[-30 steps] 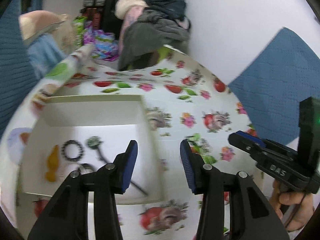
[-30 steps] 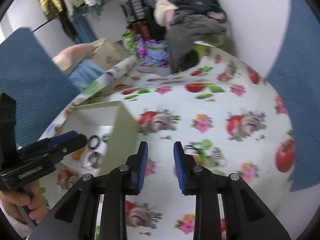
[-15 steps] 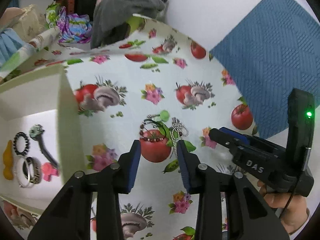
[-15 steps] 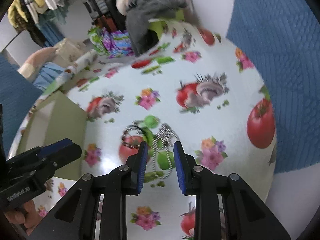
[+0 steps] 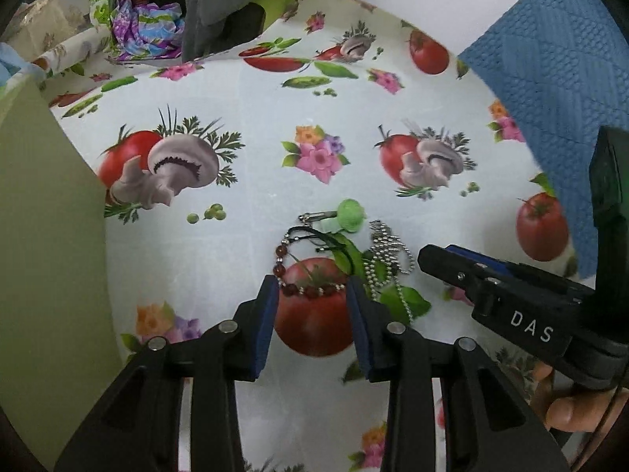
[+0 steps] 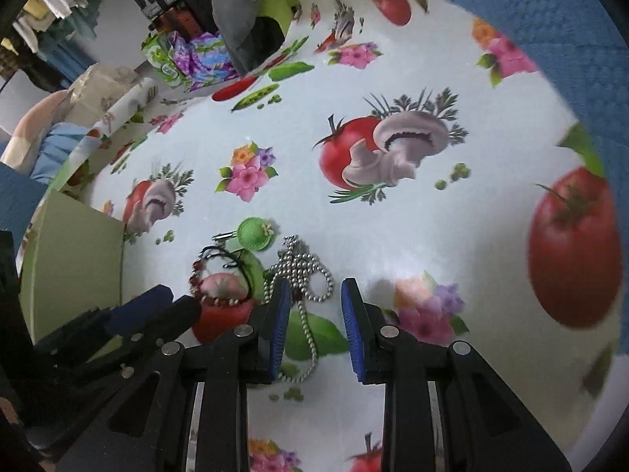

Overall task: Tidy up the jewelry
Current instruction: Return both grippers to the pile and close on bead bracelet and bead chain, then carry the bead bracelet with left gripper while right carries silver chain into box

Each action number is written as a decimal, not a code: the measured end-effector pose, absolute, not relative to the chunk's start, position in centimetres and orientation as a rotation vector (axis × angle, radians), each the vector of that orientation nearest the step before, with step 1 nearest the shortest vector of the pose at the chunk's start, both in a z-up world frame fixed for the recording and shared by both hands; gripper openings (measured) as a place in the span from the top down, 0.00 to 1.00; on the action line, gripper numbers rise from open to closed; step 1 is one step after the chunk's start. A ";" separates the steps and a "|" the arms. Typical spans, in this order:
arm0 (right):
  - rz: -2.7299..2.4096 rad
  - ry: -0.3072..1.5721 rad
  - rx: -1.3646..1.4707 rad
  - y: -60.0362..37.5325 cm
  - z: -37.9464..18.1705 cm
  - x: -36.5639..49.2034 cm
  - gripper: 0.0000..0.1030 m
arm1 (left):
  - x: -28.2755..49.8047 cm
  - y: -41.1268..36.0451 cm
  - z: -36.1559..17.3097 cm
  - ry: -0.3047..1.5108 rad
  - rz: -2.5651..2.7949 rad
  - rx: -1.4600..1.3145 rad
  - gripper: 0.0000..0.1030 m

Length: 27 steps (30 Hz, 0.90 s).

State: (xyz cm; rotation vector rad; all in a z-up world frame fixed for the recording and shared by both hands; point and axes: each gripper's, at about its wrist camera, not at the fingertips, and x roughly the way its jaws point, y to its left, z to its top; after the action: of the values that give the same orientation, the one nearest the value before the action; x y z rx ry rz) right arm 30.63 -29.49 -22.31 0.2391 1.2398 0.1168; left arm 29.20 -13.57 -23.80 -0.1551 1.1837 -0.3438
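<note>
Between the left tool's (image 5: 312, 295) parted pads lies the near arc of the red bead bracelet (image 5: 304, 271) on the tabletop (image 5: 255, 126), jaws open and holding nothing, lined up, I'd say, to pinch it. Just right, the right tool (image 6: 314, 295) hangs open and empty with the ball chain (image 6: 302, 275) running between its pads, green charm (image 6: 255, 234) just ahead. Left of both, the box (image 5: 47, 236) waits close for short carries.

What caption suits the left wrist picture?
Open left gripper straddling a red beaded bracelet beside a silver ball-chain necklace on a vegetable-print tablecloth.
</note>
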 end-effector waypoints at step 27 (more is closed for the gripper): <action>0.204 1.194 0.083 -26.4 -23.3 30.3 0.95 | 29.0 -13.9 -24.2 1.132 -0.364 -0.089 0.94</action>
State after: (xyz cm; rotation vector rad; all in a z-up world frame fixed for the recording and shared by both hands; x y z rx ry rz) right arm 30.34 -26.42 -23.29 0.0826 1.1936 0.2040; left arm 28.96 -13.87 -24.17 -0.0887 1.1324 -0.3644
